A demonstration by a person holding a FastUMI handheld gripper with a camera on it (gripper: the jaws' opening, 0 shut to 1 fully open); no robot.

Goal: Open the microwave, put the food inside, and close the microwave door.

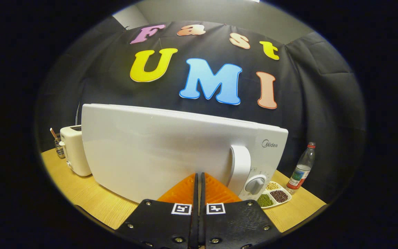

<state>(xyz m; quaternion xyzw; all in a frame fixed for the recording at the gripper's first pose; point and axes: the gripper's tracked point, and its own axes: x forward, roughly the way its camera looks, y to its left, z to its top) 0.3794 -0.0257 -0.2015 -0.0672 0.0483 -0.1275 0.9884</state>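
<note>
Seemingly touching the wide, front-facing microwave [157,152], tongs [199,174] pressed together.

- The gripper [199,174] has its two fingers pressed together with nothing between them, tips right up against the microwave door [157,152], though actual contact cannot be told.
- The microwave [185,155] stands on a wooden table [81,193], its door closed.
- The door's handle [239,169] runs upright just beside the fingertips, with a knob [255,185] next to it on the control panel.
- A toaster [74,150] stands beside the microwave on its far side from the handle, with a small wire holder [59,147] beyond it.
- A divided dish [274,197] of beans and grains lies near the knob.
- A plastic bottle [302,169] stands upright just past the dish.
</note>
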